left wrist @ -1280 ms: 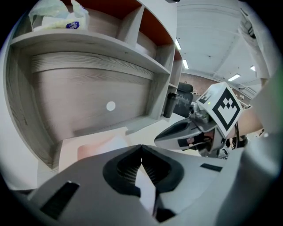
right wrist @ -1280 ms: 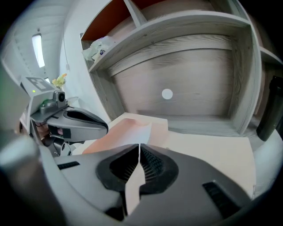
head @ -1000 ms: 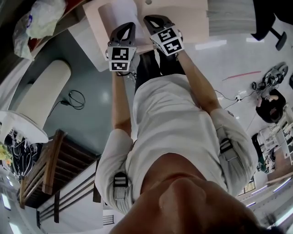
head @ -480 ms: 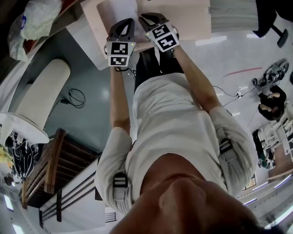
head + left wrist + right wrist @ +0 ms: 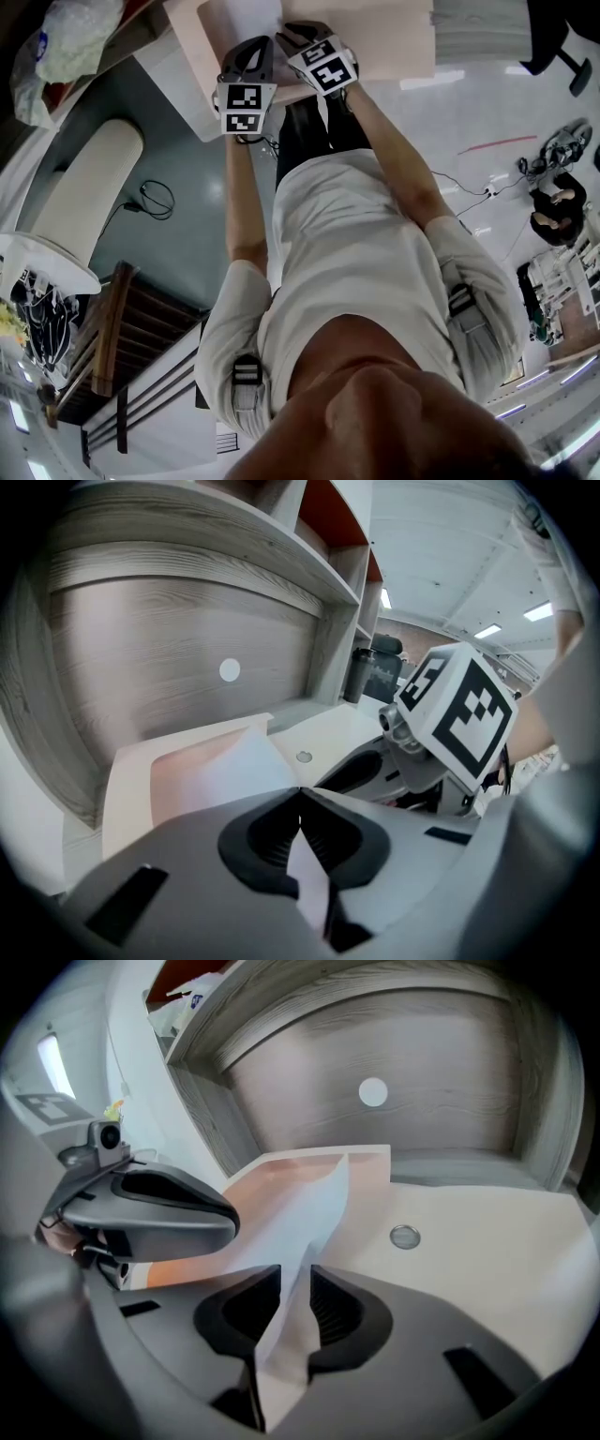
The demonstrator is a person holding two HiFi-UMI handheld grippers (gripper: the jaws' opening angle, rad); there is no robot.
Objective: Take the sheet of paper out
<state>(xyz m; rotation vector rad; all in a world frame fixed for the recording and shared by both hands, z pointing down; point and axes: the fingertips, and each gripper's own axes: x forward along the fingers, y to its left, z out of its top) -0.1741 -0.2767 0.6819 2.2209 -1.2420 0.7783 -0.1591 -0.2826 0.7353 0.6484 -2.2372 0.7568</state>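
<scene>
**Both tongs on the paper rn**

Left tongs (image 5: 300, 794) are pinched tight on the sheet of paper (image 5: 234, 771), tips meeting w/ a strip of it showing between them. Right tongs (image 5: 295, 1283) are down to a narrow slot and the same sheet runs right thru it, so clamped on it too afaict. The two sit just beside each other over the desk (image 5: 487, 1241). Paper is lifted off the desk in a tent shape, and its far end reaches back to a flat pale holder (image 5: 281, 1168) lying there. Folder or tray, can't tell. There's a small round metal cap (image 5: 404, 1237) in the desktop to the right of it, and a grey wood back panel (image 5: 431, 1054) behind.
</scene>
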